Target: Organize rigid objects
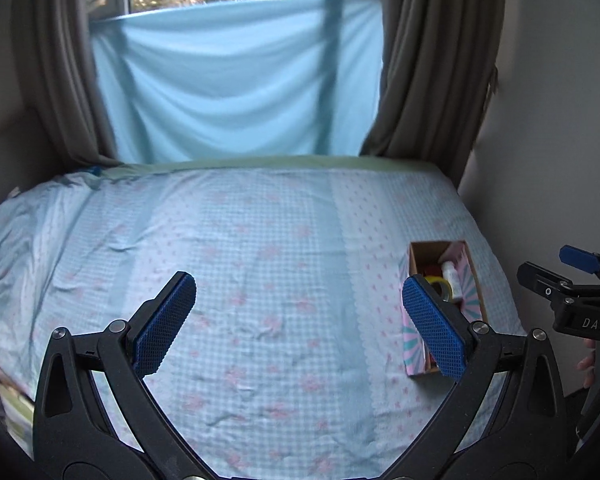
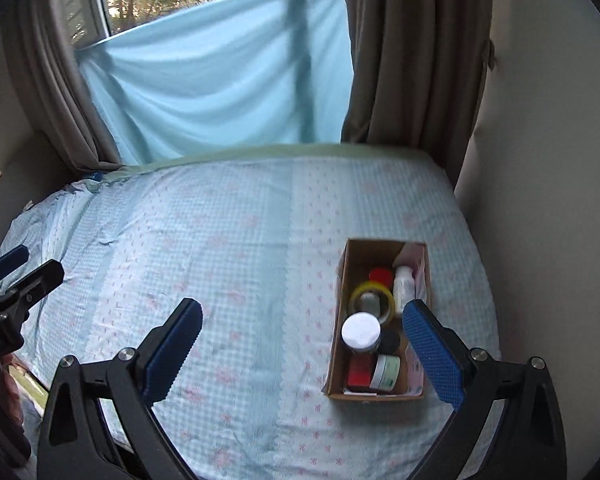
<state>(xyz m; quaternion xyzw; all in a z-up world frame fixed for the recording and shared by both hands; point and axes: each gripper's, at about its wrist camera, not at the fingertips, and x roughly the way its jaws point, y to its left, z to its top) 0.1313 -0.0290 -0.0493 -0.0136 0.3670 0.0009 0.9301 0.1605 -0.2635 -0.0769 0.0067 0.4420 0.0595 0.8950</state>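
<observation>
Bed with a light blue checked sheet dotted with pink flowers, a bit rumpled toward the left edge. Brown curtains and a pale blue cloth hung over the window at the far edge.

Open cardboard box near the right edge, packed: white-lidded jar, yellow tape roll, white bottle, red cap, small green-labelled tub.

Left gripper spread wide over bare sheet, nothing between the blue textured pads. Right gripper likewise spread and empty, just above the box.
</observation>
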